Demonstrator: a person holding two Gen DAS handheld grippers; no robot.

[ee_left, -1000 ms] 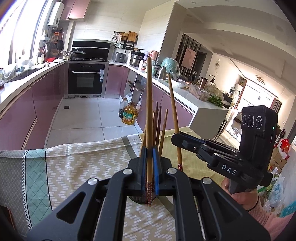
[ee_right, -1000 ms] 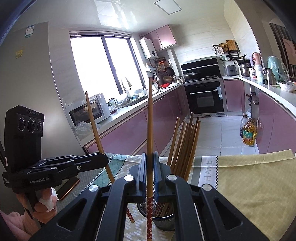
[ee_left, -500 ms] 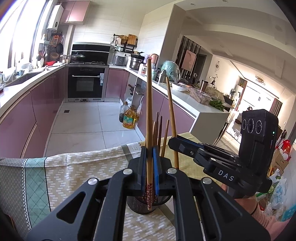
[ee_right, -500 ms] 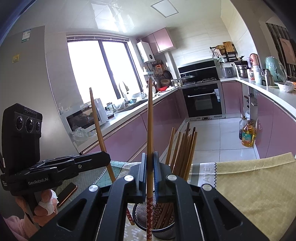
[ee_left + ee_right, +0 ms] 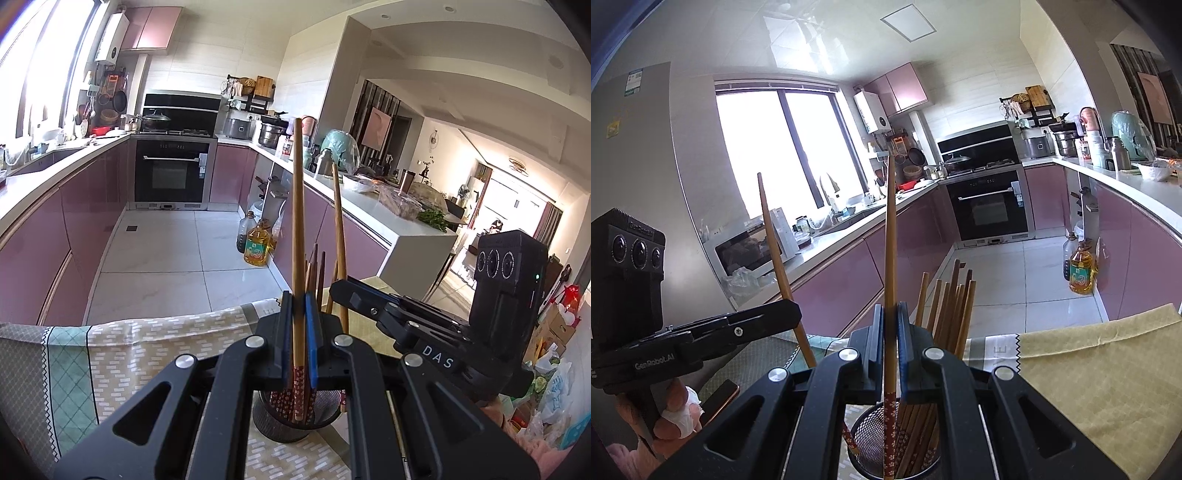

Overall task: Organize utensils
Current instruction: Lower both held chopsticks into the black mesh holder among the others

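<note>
My left gripper [image 5: 297, 332] is shut on an upright wooden chopstick [image 5: 297, 221] whose red patterned lower end hangs inside the black mesh holder [image 5: 288, 421]. My right gripper [image 5: 889, 339] is shut on another upright chopstick [image 5: 890, 240], its patterned end down inside the same mesh holder [image 5: 864, 443]. Several chopsticks [image 5: 955, 306] stand in the holder. Each gripper shows in the other's view, the right gripper [image 5: 343, 291] to my right and the left gripper [image 5: 796, 314] to my left, each with its chopstick.
The holder stands on a table with a patterned green and beige cloth [image 5: 122, 354] and a yellow cloth [image 5: 1097, 369]. A phone [image 5: 718, 400] lies at the left. Pink kitchen cabinets [image 5: 55, 229], an oven [image 5: 171, 173] and oil bottles [image 5: 256, 247] lie beyond the table.
Both grippers have come down and forward over the holder. The patterned ends of both held chopsticks now sit lower, inside the mesh holder.
</note>
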